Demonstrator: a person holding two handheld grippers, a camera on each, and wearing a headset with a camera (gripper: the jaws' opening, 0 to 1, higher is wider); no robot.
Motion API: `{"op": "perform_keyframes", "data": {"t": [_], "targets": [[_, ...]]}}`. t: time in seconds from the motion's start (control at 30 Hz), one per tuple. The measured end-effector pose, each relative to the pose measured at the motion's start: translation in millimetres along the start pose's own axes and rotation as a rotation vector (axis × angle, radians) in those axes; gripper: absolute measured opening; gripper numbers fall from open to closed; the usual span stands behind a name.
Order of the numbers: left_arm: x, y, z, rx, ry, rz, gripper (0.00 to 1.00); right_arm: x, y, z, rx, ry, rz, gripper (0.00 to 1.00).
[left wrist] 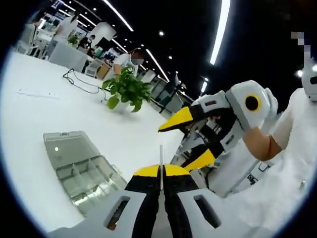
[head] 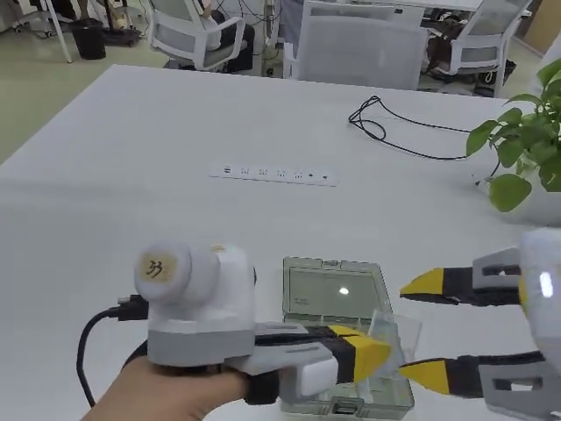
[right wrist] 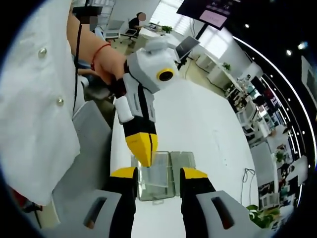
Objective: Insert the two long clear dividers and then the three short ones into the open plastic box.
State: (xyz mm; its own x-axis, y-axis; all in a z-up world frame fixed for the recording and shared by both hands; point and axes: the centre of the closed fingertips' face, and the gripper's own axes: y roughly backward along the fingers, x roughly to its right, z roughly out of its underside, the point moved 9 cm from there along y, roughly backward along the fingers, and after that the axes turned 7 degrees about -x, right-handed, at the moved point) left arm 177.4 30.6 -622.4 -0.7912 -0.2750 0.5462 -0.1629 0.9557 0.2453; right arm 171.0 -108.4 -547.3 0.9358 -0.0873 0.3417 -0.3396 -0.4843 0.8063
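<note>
My left fingers [head: 359,348] pinch the clear divider [head: 396,331] over the near side of the box [head: 333,294]. My right fingers [head: 431,282], spread wide, sit beside it.

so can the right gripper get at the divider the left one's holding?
Probably yes. The right gripper is open, its jaws spread either side of the clear divider's free end, with nothing between. The left gripper clamps only the other end.
</note>
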Motion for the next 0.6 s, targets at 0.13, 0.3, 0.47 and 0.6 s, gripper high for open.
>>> {"op": "perform_keyframes", "data": {"t": [0.13, 0.3, 0.47, 0.6], "targets": [[6.3, 3.9, -4.5, 0.011, -0.134, 0.04, 0.0, 9.8, 7.8, 1.7, 0.065, -0.061, -0.126, 0.28], [11.6, 8.9, -7.9, 0.012, -0.265, 0.076, 0.0, 20.5, 10.7, 6.1, 0.127, -0.134, -0.271, 0.23], [18.4, 11.8, -9.4, 0.005, -0.379, 0.098, 0.0, 24.1, 8.3, 4.0, 0.151, -0.138, -0.398, 0.17], [20.4, 12.3, -7.5, -0.01, -0.41, 0.105, 0.0, 19.7, 5.6, -2.8, 0.164, -0.126, -0.479, 0.13]]}}
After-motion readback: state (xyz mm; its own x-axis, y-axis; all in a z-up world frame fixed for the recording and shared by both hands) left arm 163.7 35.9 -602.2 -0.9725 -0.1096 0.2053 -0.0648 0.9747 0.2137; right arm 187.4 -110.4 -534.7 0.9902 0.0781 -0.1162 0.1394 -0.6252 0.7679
